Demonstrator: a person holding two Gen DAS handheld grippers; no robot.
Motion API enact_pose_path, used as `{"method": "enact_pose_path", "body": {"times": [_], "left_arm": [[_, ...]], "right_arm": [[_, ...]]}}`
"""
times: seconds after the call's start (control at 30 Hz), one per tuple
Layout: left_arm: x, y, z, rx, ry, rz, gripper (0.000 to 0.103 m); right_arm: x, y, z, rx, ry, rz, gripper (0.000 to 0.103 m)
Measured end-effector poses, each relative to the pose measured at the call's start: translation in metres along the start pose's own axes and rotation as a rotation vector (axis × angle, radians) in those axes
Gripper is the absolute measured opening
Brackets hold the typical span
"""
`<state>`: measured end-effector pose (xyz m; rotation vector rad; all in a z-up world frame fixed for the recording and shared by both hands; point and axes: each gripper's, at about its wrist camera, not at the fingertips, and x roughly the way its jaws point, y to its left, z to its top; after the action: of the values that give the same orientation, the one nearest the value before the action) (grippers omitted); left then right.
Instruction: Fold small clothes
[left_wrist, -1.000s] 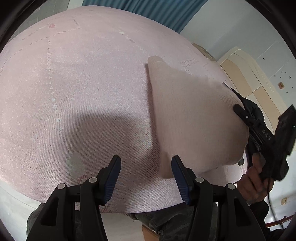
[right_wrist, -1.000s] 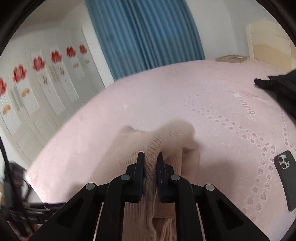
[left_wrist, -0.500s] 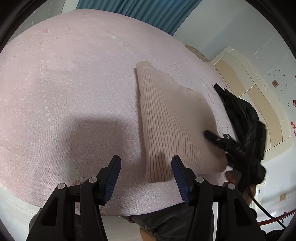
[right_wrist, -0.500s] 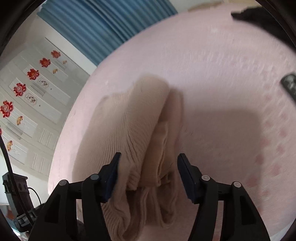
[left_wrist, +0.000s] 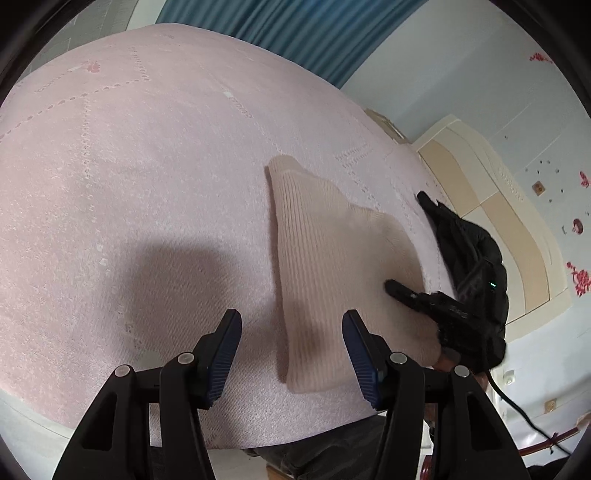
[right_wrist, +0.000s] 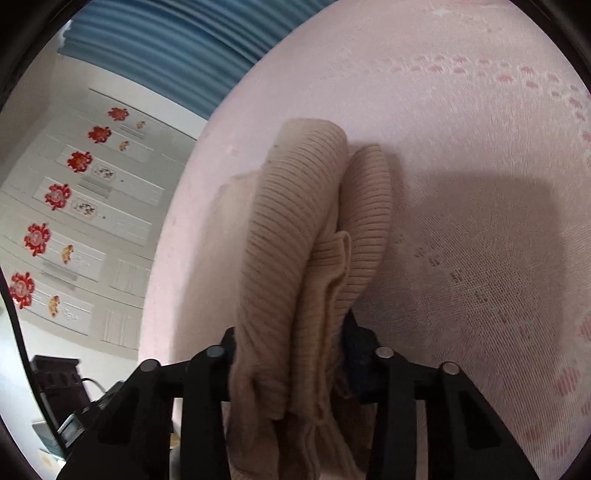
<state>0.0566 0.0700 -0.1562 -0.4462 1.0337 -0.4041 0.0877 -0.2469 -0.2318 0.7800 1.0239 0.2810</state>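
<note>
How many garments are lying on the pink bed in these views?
2. A beige ribbed sweater lies folded near the bed's front edge, under the right gripper. A black garment sits at the bed's far right side. Others could be out of frame.

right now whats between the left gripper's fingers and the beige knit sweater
Only bare pink bedspread, as the left wrist view shows. The open left gripper hovers empty just short of the beige knit sweater.

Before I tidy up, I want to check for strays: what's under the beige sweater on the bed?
Around the sweater only the pink bedspread shows. Whatever lies beneath is covered by the knit, so a hidden item cannot be ruled out.
</note>
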Motion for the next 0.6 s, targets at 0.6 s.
{"method": "enact_pose_path", "body": {"times": [0.6], "left_arm": [[-0.058, 0.043, 0.041, 0.005, -0.118, 0.016, 0.055]], "right_arm": [[-0.105, 0.143, 0.039, -0.112, -0.322, -0.197, 0.035]]}}
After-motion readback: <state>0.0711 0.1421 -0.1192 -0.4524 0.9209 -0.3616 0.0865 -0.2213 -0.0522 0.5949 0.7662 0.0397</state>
